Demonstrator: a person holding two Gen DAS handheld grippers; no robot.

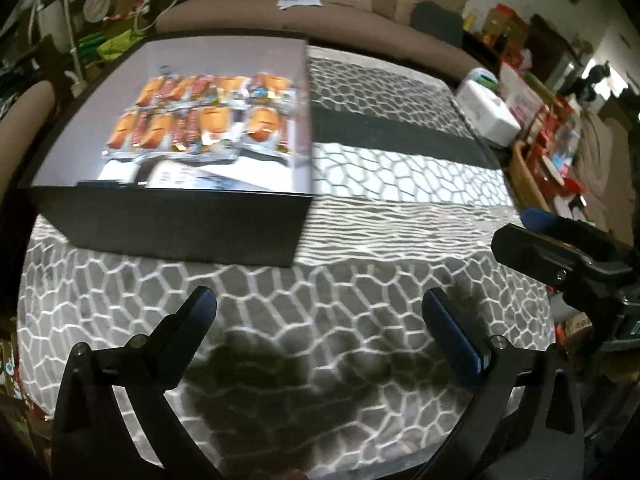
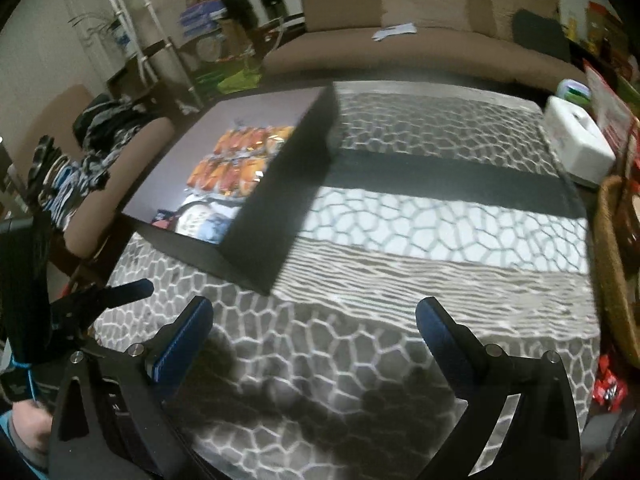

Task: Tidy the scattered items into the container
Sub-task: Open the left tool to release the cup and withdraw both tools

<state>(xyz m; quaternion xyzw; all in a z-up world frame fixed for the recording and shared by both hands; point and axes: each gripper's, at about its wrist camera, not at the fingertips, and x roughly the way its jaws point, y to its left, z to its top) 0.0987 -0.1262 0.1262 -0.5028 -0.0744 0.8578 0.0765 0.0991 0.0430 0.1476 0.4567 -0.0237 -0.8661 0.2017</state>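
A living room with a brown sofa (image 1: 340,16) lies behind a table covered by a grey cloth (image 1: 360,312) patterned with white cells. On the far left of the cloth sits a black box (image 1: 180,224), its lid off, with two rows of orange snack packets (image 1: 200,116) laid inside and some paler packets nearer the front wall. No loose packets show on the cloth in either view, so the tidying looks finished or nearly so; a few red wrappers (image 2: 608,390) lie off the table's right edge, and whether they belong to the task cannot be told.

The left gripper (image 1: 320,312) hangs over the near cloth with its jaws wide apart and nothing between them. The right gripper (image 2: 314,320) is likewise spread wide and empty, just right of the left one.

The cloth to the right of the box is bare. A white tissue box (image 2: 580,148) and a wicker basket (image 2: 612,264) crowd the right edge, so movement there is tighter.
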